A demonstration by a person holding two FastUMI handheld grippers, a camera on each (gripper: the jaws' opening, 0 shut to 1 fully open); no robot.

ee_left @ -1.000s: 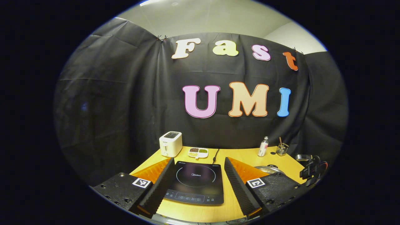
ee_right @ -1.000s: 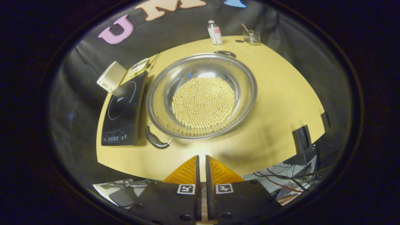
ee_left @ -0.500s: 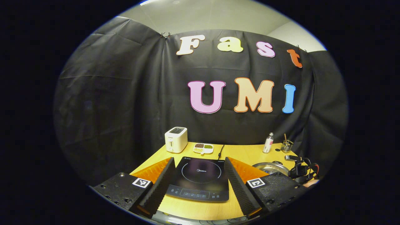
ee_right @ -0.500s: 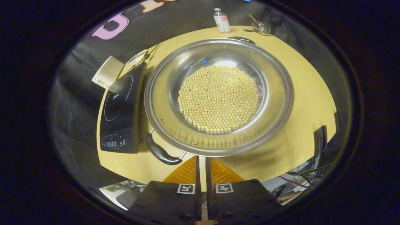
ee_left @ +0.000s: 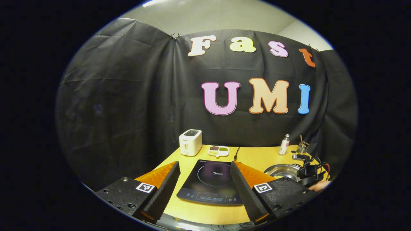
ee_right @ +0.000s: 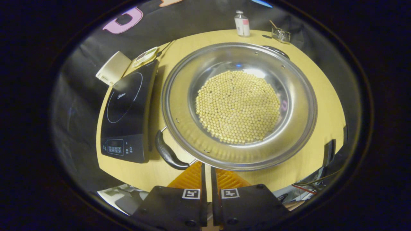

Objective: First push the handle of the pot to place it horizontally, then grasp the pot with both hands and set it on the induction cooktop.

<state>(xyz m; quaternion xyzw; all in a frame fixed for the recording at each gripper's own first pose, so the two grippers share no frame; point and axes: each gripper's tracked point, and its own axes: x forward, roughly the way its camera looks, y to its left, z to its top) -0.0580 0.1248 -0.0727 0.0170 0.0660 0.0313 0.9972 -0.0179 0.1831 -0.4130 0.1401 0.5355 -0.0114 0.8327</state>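
A wide steel pot (ee_right: pixel 179 106) holding yellow beans stands on the wooden table, right of the black induction cooktop (ee_right: pixel 128 106). Its near black handle (ee_right: pixel 168 154) points toward the table's front left; the far handle (ee_right: pixel 276 50) is at the back right. My right gripper (ee_right: pixel 207 165) is shut with nothing in it, its tips right at the pot's near rim, beside the near handle. My left gripper (ee_left: pixel 204 164) hangs open in front of the cooktop (ee_left: pixel 213 186), which lies between its fingers. In the left gripper view, the pot (ee_left: pixel 282 170) is at the right with the right gripper (ee_left: pixel 308 171) over it.
A white toaster (ee_right: pixel 112 67) and a small dish of snacks (ee_right: pixel 146 56) sit behind the cooktop. A bottle (ee_right: pixel 241 24) and a glass with a stick (ee_right: pixel 281 33) stand at the table's back edge. Cables hang off the table's right front.
My right gripper has come closer to the pot, now reaching its near rim by the handle. The left gripper has swung a little to the left, staying open.
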